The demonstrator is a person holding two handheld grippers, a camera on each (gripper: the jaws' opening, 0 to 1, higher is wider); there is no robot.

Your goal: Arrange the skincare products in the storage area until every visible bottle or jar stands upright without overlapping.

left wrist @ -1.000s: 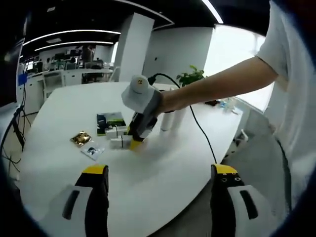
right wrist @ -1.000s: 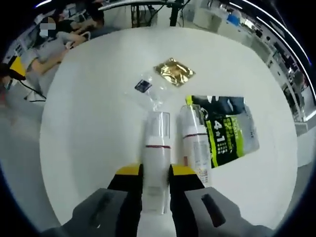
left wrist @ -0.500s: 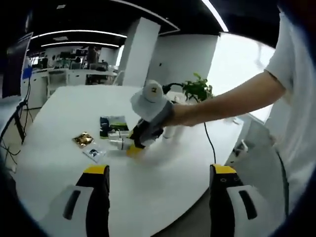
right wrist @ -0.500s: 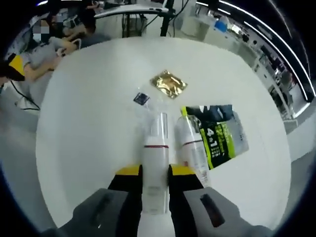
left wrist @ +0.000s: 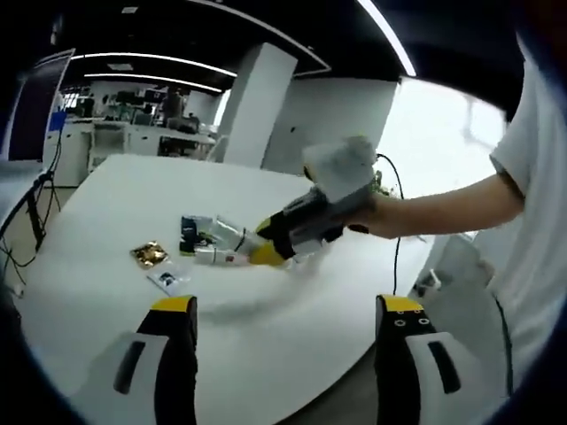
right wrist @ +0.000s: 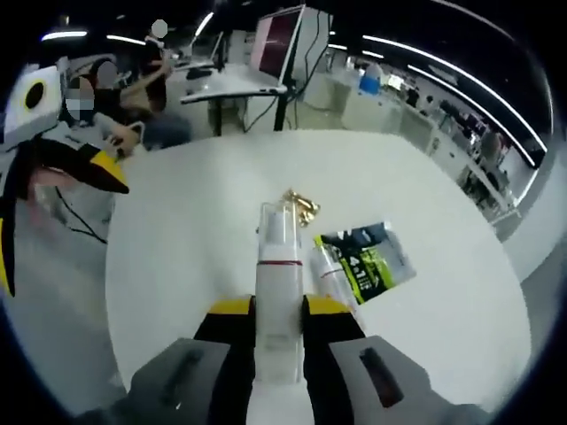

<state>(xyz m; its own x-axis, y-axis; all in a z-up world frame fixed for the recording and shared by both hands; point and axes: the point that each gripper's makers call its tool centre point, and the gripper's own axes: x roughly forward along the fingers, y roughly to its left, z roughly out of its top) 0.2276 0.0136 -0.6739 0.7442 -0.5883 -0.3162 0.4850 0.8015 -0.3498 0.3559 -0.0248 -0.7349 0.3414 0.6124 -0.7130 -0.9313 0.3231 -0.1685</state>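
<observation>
My right gripper [right wrist: 279, 306] is shut on a white bottle [right wrist: 278, 274] with a clear cap, which points away from me above the white table [right wrist: 177, 239]. In the left gripper view the right gripper [left wrist: 268, 254] holds that bottle [left wrist: 232, 237] tilted, clear of the tabletop. A second white bottle [right wrist: 333, 268] lies on its side beside a green and black pouch [right wrist: 368, 261]; it also shows as the lying bottle [left wrist: 213, 258] under the raised one. My left gripper [left wrist: 288, 308] is open over the near table edge, with nothing between its fingers.
A gold sachet [left wrist: 147, 254] and a small dark sachet [left wrist: 166, 278] lie left of the bottles. The left gripper [right wrist: 84, 164] juts in at the table's left side. Desks, monitors and seated people fill the room beyond the table.
The right gripper has raised the white bottle off the table and tipped it up and away from the lying bottle. Its camera now looks across the table. The left gripper stayed open.
</observation>
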